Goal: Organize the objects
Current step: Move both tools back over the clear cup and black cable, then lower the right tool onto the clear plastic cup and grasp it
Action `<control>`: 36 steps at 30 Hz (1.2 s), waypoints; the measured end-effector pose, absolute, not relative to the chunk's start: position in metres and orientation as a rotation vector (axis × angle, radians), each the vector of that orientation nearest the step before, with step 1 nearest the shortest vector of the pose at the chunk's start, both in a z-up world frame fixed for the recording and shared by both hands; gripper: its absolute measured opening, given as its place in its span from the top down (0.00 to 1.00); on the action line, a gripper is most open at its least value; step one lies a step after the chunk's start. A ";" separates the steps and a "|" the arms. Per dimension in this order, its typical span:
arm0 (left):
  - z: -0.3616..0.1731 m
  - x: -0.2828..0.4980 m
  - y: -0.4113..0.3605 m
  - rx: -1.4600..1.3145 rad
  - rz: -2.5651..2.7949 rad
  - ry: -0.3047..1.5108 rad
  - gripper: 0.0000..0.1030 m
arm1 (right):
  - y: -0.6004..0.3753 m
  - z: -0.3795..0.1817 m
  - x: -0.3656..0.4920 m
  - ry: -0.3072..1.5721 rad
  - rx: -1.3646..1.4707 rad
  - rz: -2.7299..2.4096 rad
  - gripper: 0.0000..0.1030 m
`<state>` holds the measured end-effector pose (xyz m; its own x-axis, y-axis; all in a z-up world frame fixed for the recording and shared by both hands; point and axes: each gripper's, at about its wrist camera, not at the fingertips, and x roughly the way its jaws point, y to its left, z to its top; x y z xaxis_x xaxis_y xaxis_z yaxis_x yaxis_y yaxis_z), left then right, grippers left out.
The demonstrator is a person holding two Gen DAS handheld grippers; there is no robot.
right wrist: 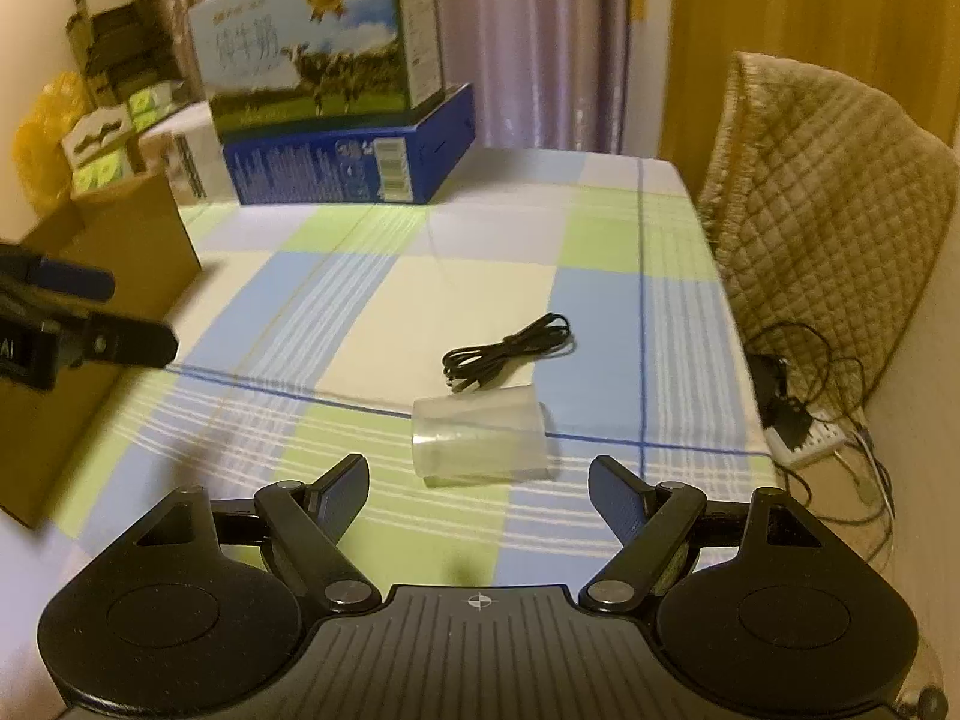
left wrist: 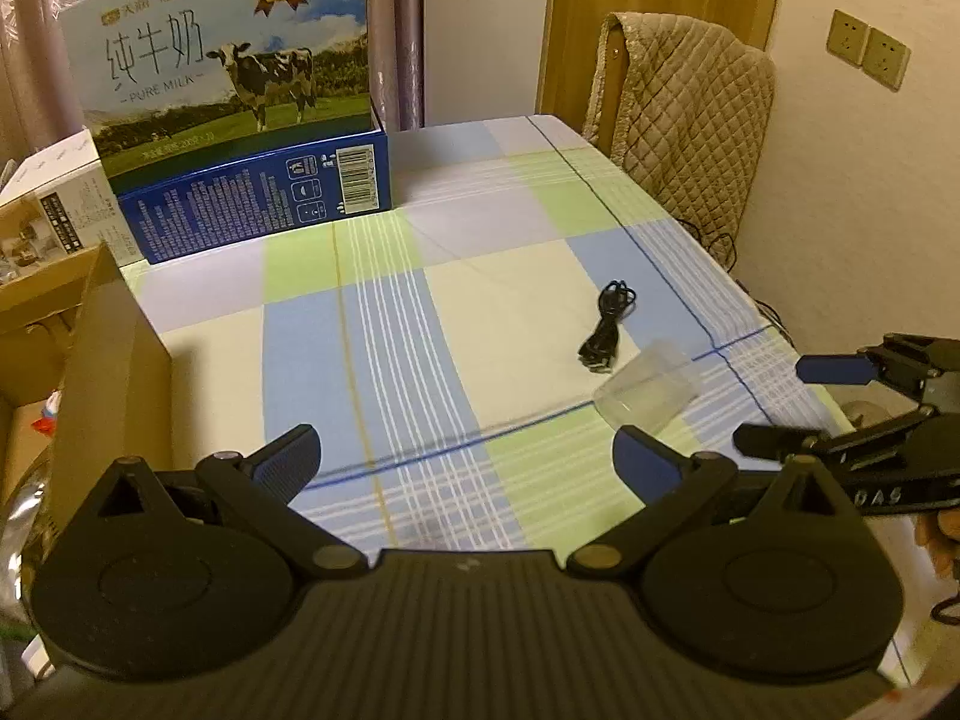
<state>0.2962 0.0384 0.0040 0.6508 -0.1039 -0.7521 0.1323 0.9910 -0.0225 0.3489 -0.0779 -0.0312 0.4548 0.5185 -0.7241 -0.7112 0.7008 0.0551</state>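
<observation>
Cup on its side, cable beside

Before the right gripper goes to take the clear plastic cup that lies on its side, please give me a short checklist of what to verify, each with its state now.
1. Right gripper open and empty: ok.
2. Cup in front of the right gripper, not yet between its fingers: ok.
3. Cup lying on its side on the table, free to roll: not ok.
4. Black cable clear of the cup: cannot tell, its end lies right at the cup's edge.
5. Left gripper open, empty, away from the cup: ok.
</observation>
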 end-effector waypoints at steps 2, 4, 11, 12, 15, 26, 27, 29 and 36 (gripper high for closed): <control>-0.001 0.303 0.038 0.035 -0.133 0.853 0.01 | -0.070 -0.041 0.353 0.788 -0.296 0.783 0.25; -0.007 0.309 0.038 0.034 -0.132 0.853 0.01 | -0.063 -0.051 0.357 0.787 -0.315 0.795 0.25; -0.022 0.322 0.039 0.022 -0.129 0.865 0.01 | -0.042 -0.078 0.368 0.776 -0.354 0.811 0.24; -0.024 0.324 0.039 0.019 -0.128 0.867 0.01 | -0.041 -0.081 0.370 0.776 -0.351 0.808 0.24; -0.029 0.328 0.039 0.022 -0.129 0.874 0.01 | -0.036 -0.088 0.376 0.772 -0.353 0.802 0.25; -0.039 0.340 0.036 0.032 -0.139 0.884 0.01 | -0.030 -0.101 0.381 0.671 -0.480 0.813 0.24; -0.039 0.340 0.036 0.030 -0.141 0.884 0.01 | -0.029 -0.101 0.380 0.665 -0.492 0.825 0.24; -0.040 0.342 0.036 0.031 -0.143 0.884 0.01 | -0.029 -0.103 0.381 0.662 -0.513 0.851 0.24; -0.042 0.347 0.034 0.021 -0.147 0.893 0.01 | -0.024 -0.106 0.386 0.684 -0.534 0.897 0.26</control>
<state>0.3473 0.0340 -0.0421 0.6175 -0.1193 -0.7775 0.1370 0.9896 -0.0431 0.3858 -0.0240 -0.1061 0.4419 0.5217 -0.7297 -0.8420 0.5219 -0.1368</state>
